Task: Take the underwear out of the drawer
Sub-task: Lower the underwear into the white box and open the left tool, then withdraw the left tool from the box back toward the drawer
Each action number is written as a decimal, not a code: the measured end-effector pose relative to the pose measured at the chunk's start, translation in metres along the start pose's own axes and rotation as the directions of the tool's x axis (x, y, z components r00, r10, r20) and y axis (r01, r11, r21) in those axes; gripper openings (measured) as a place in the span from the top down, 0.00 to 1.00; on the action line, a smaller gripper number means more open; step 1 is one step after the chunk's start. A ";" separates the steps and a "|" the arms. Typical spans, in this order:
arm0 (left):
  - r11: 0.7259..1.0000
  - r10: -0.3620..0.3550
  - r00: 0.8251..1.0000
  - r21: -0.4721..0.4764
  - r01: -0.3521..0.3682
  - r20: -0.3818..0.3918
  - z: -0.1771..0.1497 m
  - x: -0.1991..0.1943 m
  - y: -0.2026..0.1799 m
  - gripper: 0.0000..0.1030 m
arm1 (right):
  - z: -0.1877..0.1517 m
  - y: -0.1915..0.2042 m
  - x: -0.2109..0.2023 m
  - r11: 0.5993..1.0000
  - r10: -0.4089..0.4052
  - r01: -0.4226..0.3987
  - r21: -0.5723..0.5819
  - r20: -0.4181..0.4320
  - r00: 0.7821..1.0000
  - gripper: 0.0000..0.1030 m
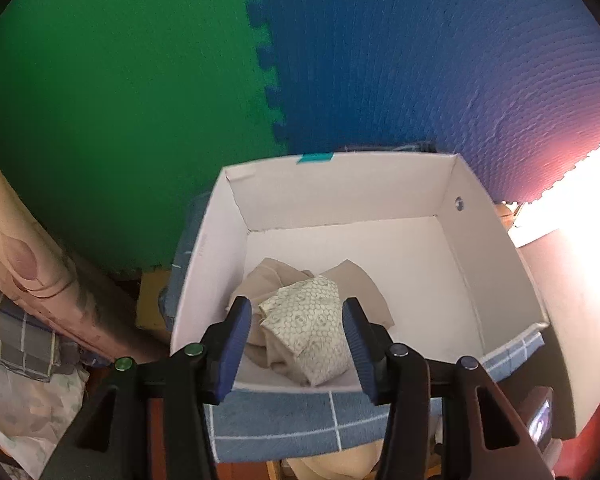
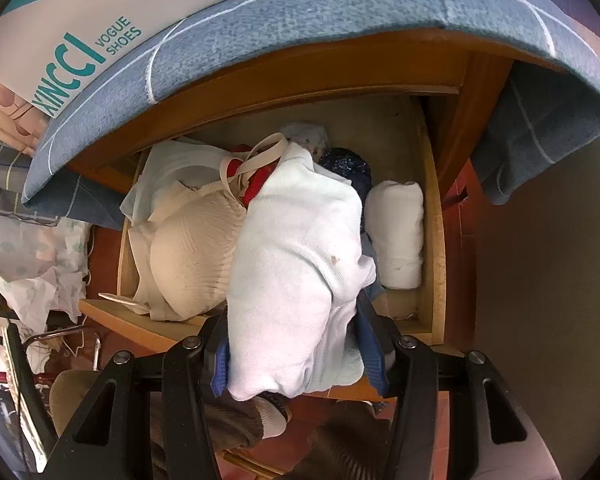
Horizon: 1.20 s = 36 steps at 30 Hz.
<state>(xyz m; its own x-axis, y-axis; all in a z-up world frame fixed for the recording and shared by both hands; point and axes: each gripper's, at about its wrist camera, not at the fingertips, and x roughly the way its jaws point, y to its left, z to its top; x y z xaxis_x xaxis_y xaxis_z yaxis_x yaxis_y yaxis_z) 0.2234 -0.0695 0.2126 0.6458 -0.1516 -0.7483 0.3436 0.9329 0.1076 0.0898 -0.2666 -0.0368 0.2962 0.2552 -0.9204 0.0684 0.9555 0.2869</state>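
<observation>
While the left claw (image 1: 297, 338) stands open above a white shoe box (image 1: 488, 240), its blue pads flank but do not press a patterned cream garment (image 1: 308, 324) lying on beige underwear (image 1: 268, 280) in the box's near corner. Right claw (image 2: 296, 354): closed on a pale blue folded underwear bundle (image 2: 296, 248), held over the open wooden drawer (image 2: 434, 216). Inside the drawer lie a cream bra (image 2: 192, 248), a rolled white item (image 2: 398, 232), and red and dark navy pieces behind. A blue checked cloth (image 2: 300, 12) covers the top above.
</observation>
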 end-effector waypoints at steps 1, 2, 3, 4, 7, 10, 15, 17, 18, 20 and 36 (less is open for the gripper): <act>1.000 0.001 1.000 0.010 -0.001 0.018 -0.003 -0.011 0.001 0.51 | 0.000 0.001 0.000 1.000 -0.003 0.003 -0.002 0.000 1.000 0.53; 1.000 0.005 1.000 0.015 -0.005 0.028 -0.005 -0.017 0.000 0.50 | 0.000 0.001 0.000 1.000 -0.007 0.007 -0.002 0.000 1.000 0.53; 1.000 0.010 0.999 0.022 -0.011 0.042 -0.009 -0.026 0.000 0.49 | 0.000 0.001 0.000 1.000 -0.012 0.012 -0.003 0.001 1.000 0.53; 0.999 0.016 0.998 0.031 -0.018 0.056 -0.015 -0.035 0.002 0.46 | 0.000 0.002 0.000 1.000 -0.014 0.014 -0.006 0.006 1.000 0.53; 0.998 0.033 0.997 0.049 -0.037 0.071 -0.030 -0.052 0.006 0.46 | 0.000 0.003 -0.003 1.000 -0.022 0.022 -0.011 0.022 1.000 0.53; 0.997 0.046 0.996 0.051 -0.050 0.071 -0.054 -0.063 0.013 0.46 | 0.000 0.001 -0.006 1.000 -0.017 0.018 -0.002 0.034 0.999 0.53; 0.997 0.076 0.996 0.012 -0.077 0.043 -0.098 -0.058 0.029 0.46 | 0.001 0.003 -0.019 1.000 -0.015 0.015 -0.010 0.061 0.998 0.53; 0.995 0.092 0.996 -0.025 -0.091 0.019 -0.119 -0.049 0.036 0.46 | 0.001 0.005 -0.028 1.000 -0.002 0.003 -0.011 0.072 0.997 0.53; 0.994 0.101 0.995 -0.045 -0.101 0.007 -0.128 -0.046 0.039 0.46 | 0.001 0.007 -0.037 1.000 0.010 -0.009 -0.011 0.079 0.997 0.53; 0.990 0.116 0.993 -0.085 -0.117 -0.016 -0.149 -0.036 0.046 0.46 | 0.002 0.011 -0.051 1.000 0.011 -0.008 -0.029 0.097 0.995 0.53; 0.984 0.083 0.988 -0.144 -0.102 -0.133 -0.247 0.025 0.024 0.46 | 0.013 0.037 -0.155 0.991 -0.038 0.063 -0.121 0.200 0.979 0.53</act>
<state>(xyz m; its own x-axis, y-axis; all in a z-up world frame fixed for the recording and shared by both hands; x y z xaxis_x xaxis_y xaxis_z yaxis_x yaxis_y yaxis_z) 0.0800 0.0296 0.0347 0.5761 -0.0286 -0.8169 0.1739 0.9808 0.0883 0.0583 -0.2729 0.1202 0.4782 0.1836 -0.8588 -0.0285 0.9806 0.1938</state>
